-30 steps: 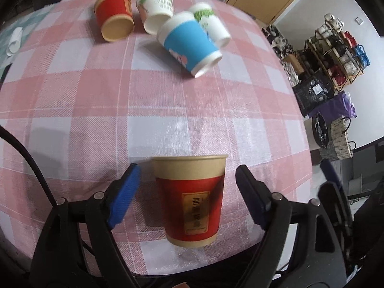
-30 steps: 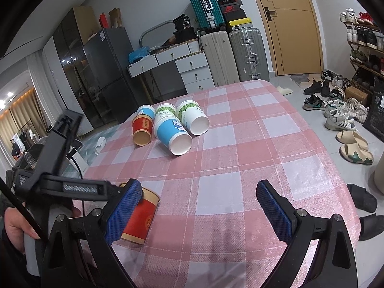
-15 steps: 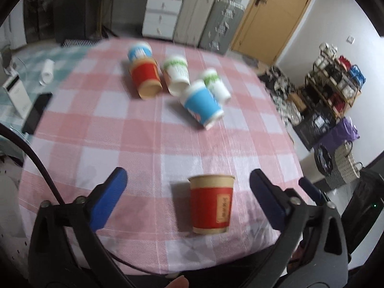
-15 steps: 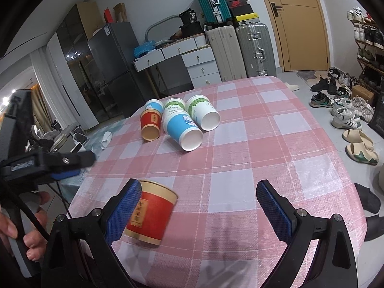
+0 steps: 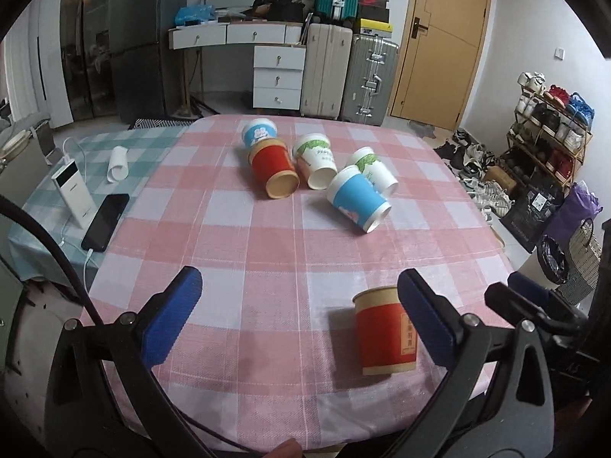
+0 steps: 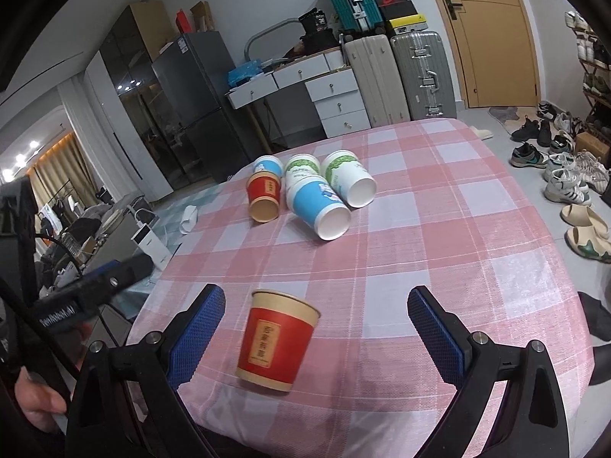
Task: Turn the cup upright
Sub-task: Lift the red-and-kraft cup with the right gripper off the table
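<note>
red cup [image 6: 275, 341] stands upright near the table's front edge, axis vertical, mouth up. right gripper [image 6: 317, 334] is spread wide and empty, cup just inside its left finger. left gripper [image 5: 301, 318] is also wide open and empty, cup off by its right finger. only the left view shows the phone [image 5: 105, 221]. 5 cups lie tipped farther back.

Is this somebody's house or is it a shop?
Most likely somebody's home, a lived-in room. A table with a pink checked cloth holds paper cups, suitcases stand by a door, and a rack of shoes lines the wall. A fridge stands in the corner.
</note>
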A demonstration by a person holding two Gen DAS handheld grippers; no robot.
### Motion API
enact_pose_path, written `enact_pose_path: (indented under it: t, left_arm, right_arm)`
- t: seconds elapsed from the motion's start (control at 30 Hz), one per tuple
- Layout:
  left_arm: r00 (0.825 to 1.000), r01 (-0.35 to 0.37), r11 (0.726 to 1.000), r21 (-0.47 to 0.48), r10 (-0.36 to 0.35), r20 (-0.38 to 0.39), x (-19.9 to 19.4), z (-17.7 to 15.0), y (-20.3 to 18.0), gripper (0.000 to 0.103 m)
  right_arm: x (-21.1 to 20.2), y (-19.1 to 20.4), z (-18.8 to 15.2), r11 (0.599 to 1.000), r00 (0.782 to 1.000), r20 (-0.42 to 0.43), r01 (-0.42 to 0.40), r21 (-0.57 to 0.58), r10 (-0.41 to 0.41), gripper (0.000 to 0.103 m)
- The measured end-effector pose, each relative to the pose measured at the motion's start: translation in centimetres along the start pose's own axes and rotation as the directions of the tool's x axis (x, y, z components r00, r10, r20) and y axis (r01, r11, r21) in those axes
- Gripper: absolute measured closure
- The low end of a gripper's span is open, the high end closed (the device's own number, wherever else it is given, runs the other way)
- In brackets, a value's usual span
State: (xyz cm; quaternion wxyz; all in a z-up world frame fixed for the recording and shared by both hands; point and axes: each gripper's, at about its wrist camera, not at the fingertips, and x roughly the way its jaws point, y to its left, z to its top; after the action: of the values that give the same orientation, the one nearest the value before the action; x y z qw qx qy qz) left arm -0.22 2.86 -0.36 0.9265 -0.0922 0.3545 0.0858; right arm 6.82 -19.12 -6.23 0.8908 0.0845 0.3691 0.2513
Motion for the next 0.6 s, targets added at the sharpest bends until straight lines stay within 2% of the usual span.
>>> enact_pose_path:
  t: [0.17, 0.47, 0.6]
  left_arm:
    - [1.000, -0.016, 1.000, -0.015, 0.016, -0.004, 0.0, -0.4, 0.6, 0.001]
    - [0.997, -0.047, 0.999, -0.007, 0.047, 0.061, -0.5, -0.7, 0.5, 0.001]
    - [0.996, -0.054, 0.999, -0.009, 0.054, 0.069, -0.5, -0.8, 0.8, 0.001]
  right_arm:
    - [0.4, 0.7, 0.1, 1.000, 1.000, -0.020, -0.006, -0.012, 0.006, 0.005]
    - [0.5, 1.2, 0.0, 1.000, 1.000, -0.016, 0.002, -0.026, -0.002, 0.005]
    - [1.0, 1.2, -0.1, 1.000, 0.999, -0.045, 0.003, -0.025, -0.005, 0.005]
